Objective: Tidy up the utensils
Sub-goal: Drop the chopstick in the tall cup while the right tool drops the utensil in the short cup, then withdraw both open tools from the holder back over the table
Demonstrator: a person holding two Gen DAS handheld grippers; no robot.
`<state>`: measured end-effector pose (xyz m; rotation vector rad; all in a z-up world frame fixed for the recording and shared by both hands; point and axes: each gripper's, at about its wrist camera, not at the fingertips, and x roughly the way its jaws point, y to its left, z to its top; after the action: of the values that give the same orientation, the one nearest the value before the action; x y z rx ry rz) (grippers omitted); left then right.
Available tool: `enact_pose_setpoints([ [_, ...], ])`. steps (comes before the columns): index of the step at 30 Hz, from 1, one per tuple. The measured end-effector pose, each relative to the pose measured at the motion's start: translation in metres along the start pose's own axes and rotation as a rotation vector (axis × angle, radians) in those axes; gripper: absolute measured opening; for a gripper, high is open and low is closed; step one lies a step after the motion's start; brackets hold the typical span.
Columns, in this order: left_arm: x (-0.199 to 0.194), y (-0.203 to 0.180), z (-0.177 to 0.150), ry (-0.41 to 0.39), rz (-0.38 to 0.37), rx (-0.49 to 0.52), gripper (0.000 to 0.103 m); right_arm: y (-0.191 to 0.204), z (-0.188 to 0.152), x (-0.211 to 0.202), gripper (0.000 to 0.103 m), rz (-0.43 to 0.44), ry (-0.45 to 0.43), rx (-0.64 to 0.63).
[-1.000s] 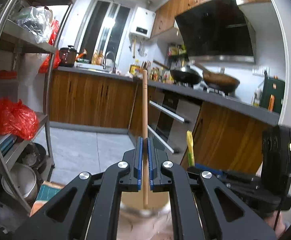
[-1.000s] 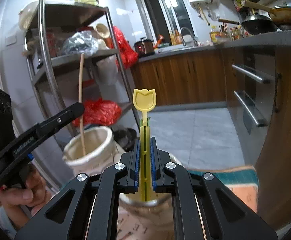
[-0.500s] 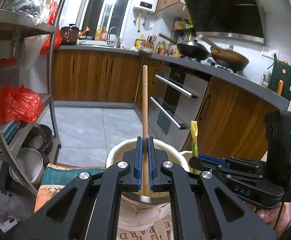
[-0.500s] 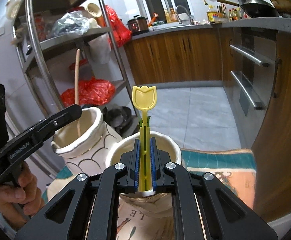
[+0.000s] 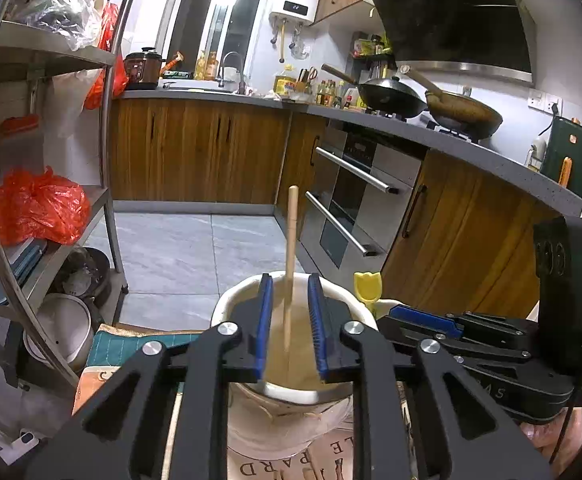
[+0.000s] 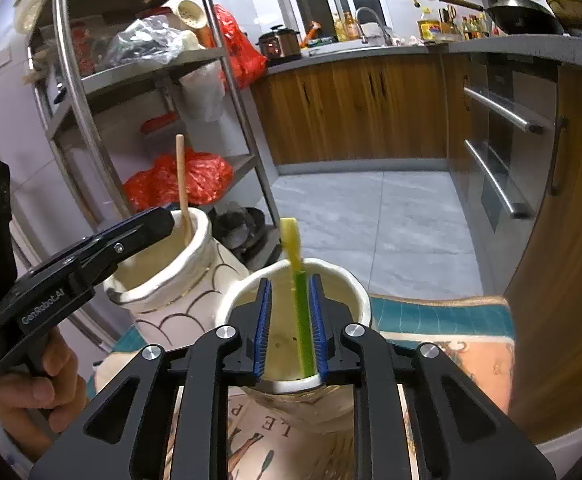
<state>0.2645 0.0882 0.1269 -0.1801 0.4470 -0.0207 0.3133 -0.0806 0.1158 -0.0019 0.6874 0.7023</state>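
Wooden stick (image 5: 290, 268) is standing in the left ceramic jar (image 5: 227, 304), center of left view, leaning on the wall so it stays upright w/o help. I'm keeping the left gripper (image 5: 289, 320) w/ jaws spread wide around it, not touching. Yellow-green tulip utensil (image 6: 297, 280) is resting in the right ceramic jar (image 6: 355, 284), lower center of right view; right gripper (image 6: 290, 322) jaws are parted too, stem loose btwn pads. Both jars are sitting on a printed cloth (image 6: 451, 320).
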Motion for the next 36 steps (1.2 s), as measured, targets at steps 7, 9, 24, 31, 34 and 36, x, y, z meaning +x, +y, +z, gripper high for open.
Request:
enact_pose_setpoints([
  [7, -0.029, -0.003, 0.001, -0.083, -0.027, 0.014, 0.044, 0.005, 0.000, -0.018, 0.029, -0.003, -0.059, -0.017],
  [9, -0.039, -0.005, -0.001, -0.101, -0.033, 0.020, 0.050, 0.007, -0.003, -0.026, 0.031, -0.007, -0.080, -0.026],
  [24, -0.100, 0.012, -0.052, -0.089, 0.001, 0.012, 0.053, 0.019, -0.041, -0.071, 0.035, 0.009, -0.126, -0.058],
  [31, -0.099, 0.029, -0.091, 0.011, 0.035, -0.003, 0.053, 0.016, -0.076, -0.076, 0.035, 0.002, -0.070, -0.043],
  [34, -0.095, 0.032, -0.103, 0.059, 0.041, -0.004, 0.050, 0.014, -0.091, -0.073, 0.035, 0.002, -0.028, -0.034],
  [36, -0.091, 0.031, -0.110, 0.095, 0.036, 0.010, 0.042, 0.012, -0.099, -0.071, 0.035, -0.002, -0.005, -0.024],
])
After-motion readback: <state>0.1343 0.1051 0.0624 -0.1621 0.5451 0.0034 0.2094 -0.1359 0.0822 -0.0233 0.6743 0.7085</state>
